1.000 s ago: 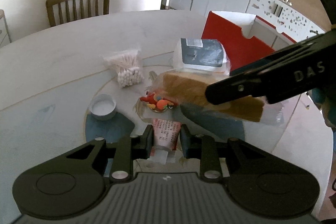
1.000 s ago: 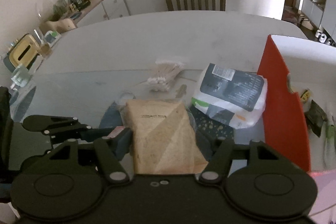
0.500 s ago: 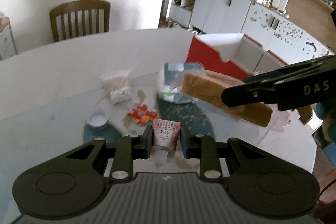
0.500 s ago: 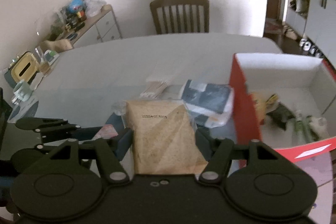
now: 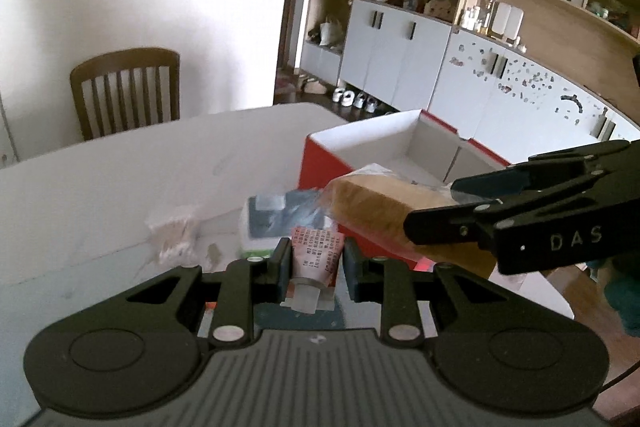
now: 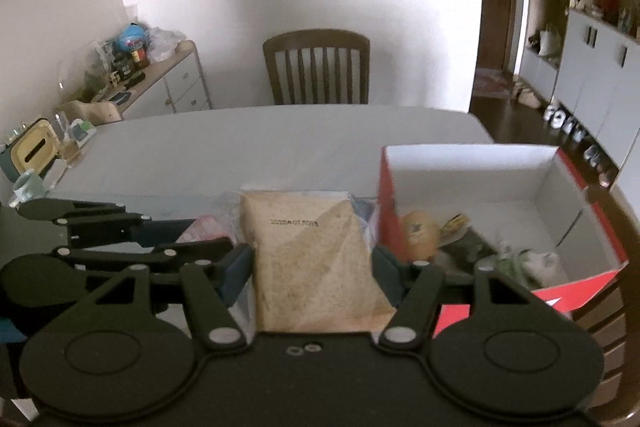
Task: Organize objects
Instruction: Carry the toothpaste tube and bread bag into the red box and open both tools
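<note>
My left gripper (image 5: 314, 263) is shut on a small pink-and-white tube (image 5: 316, 253) and holds it above the table. My right gripper (image 6: 312, 259) is shut on a wrapped bread sandwich (image 6: 316, 259), which also shows in the left wrist view (image 5: 384, 203), raised beside the red box. The red box with white inside (image 6: 472, 167) stands at the right and holds several items, among them a round bun (image 6: 418, 233) and a dark packet (image 6: 468, 247). In the left wrist view the box (image 5: 400, 143) is behind the sandwich. The left gripper (image 6: 132, 231) shows at the left of the right wrist view.
A bag of cotton swabs (image 5: 174, 235) and a dark-labelled white pack (image 5: 276, 219) lie on the white table (image 5: 140, 179). A wooden chair (image 6: 318, 67) stands at the far side. A sideboard with clutter (image 6: 120, 83) is at the left, cabinets (image 5: 400, 51) at the right.
Both grippers have risen and shifted toward the red box with their loads. The box interior has come further into view and the table items have dropped lower.
</note>
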